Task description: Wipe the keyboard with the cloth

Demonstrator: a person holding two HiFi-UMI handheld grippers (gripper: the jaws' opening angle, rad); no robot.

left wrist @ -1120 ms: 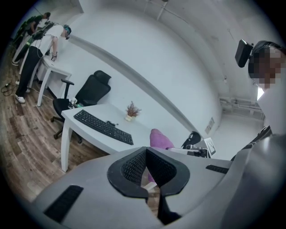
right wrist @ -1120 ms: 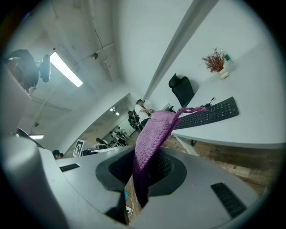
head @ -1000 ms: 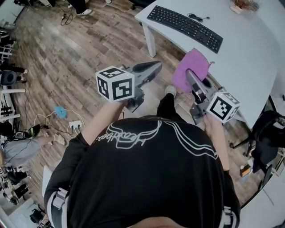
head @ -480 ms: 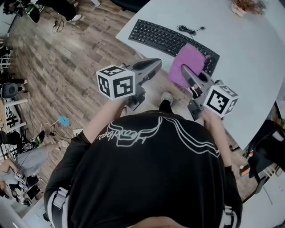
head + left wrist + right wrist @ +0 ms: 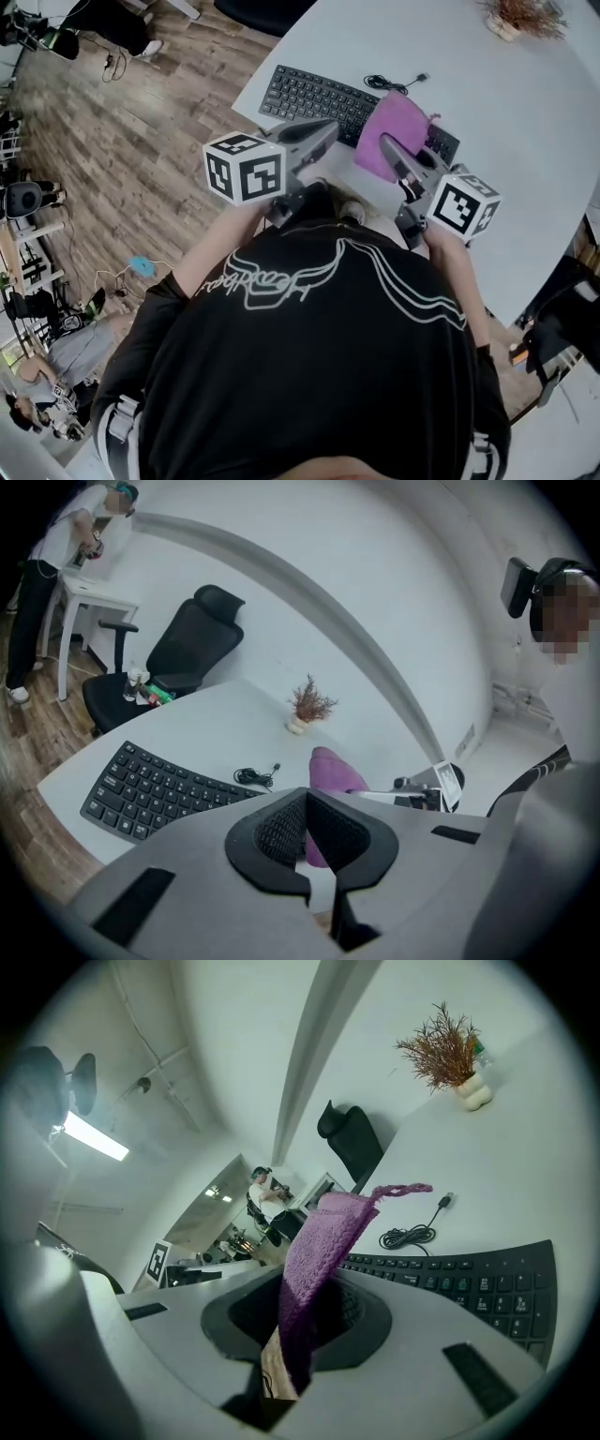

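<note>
A black keyboard (image 5: 328, 101) lies near the front edge of the white table (image 5: 525, 159); it also shows in the left gripper view as the keyboard (image 5: 155, 789) and in the right gripper view as the keyboard (image 5: 469, 1283). My right gripper (image 5: 386, 148) is shut on a purple cloth (image 5: 398, 131), which hangs over the keyboard's right end. The cloth (image 5: 314, 1260) stands up between the jaws. My left gripper (image 5: 328, 131) is shut and holds nothing, just before the keyboard's near edge. The cloth (image 5: 330, 771) shows beyond its tips.
A coiled black cable (image 5: 389, 82) lies behind the keyboard. A small dried plant in a pot (image 5: 516, 19) stands at the table's far side. A black office chair (image 5: 178, 658) is beyond the table. Wooden floor (image 5: 122, 122) lies to the left, with a person (image 5: 56, 564) standing far off.
Both grippers have come forward from over the floor to the table's edge. The cloth now hangs over the keyboard's right end.
</note>
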